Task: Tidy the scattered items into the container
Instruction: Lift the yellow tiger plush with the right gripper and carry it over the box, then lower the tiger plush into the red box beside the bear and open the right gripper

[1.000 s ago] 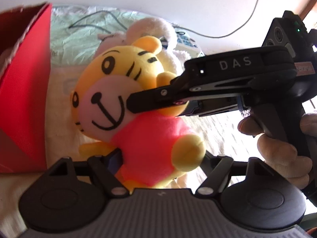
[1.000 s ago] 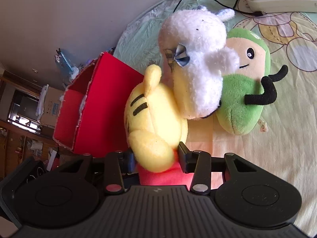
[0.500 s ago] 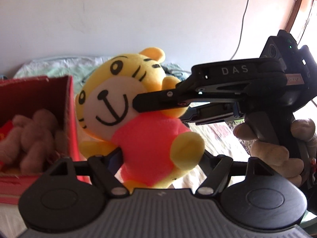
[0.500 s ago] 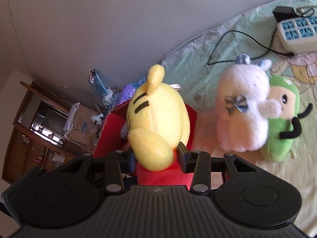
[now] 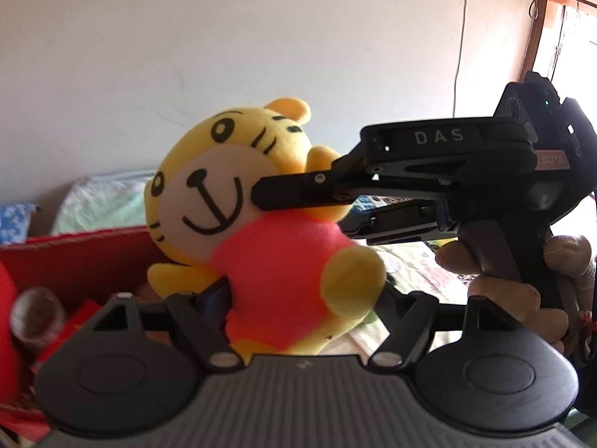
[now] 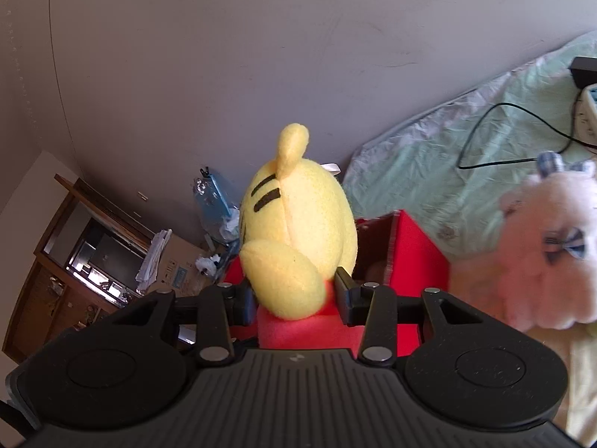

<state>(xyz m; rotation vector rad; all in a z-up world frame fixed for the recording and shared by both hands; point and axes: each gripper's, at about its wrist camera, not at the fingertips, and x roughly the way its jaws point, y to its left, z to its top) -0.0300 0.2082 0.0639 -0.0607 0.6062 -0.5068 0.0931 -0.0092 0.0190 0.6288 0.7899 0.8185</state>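
1. Bedding underneath: pale green sheet (image 6: 418, 171) against a plain grey wall (image 6: 224, 56), cream patterned quilt (image 5: 418, 261) nearer the camera.
2. Room beyond the bed edge, right view only: wooden cabinet (image 6: 56, 261) with a glinting shelf, cardboard carton (image 6: 175, 261), blue plastic bag (image 6: 212, 194) against the wall.
3. Black cable (image 6: 496, 134) looped over the sheet toward a white power strip (image 6: 589, 112) at the frame edge.
4. Tiger (image 5: 261, 231) held up in the air over the box (image 5: 74, 257); yellow head, pink shirt, face toward the left camera, back of head toward the right one (image 6: 298, 231).
5. Left gripper (image 5: 298, 298) clamped on the tiger's lower body, fingers pressed into the pink shirt on both sides.
6. Right gripper (image 6: 294, 295) likewise closed on the tiger, pinching at the neck and shoulder; seen side-on from the left view (image 5: 302, 194), fingertip (image 5: 268, 198) against the cheek, bare hand (image 5: 503, 283) around the handle.
7. Left view only: tiger's smiling face, box interior with a blurred red item (image 5: 7, 336) and a round brownish lid-like shape (image 5: 33, 313), window frame (image 5: 541, 37) at top right, thin cord (image 5: 460, 44) down the white wall.
8. Right view only: box (image 6: 414, 257) from outside, red wall directly behind the tiger, something brown inside; white plush (image 6: 541, 254) with a blue checked bow, blurred, on the quilt beside the box.
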